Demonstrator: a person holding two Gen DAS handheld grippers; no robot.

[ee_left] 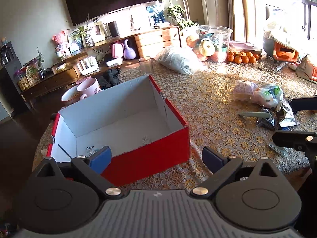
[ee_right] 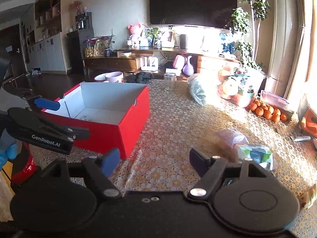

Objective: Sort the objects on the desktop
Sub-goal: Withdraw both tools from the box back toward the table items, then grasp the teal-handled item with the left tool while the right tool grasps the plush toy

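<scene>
Both the left gripper and right gripper hold jaws spread, empty. The crinkly snack packets probably weigh little; pinch a bunched edge, then the red box.

Red box, white inside; yellow-and-white lace-patterned tablecloth; orange tangerines.

Harsh sunlight pours from the windows at upper right, blowing out highlights; left side dim, fisheye edges bent.
</scene>
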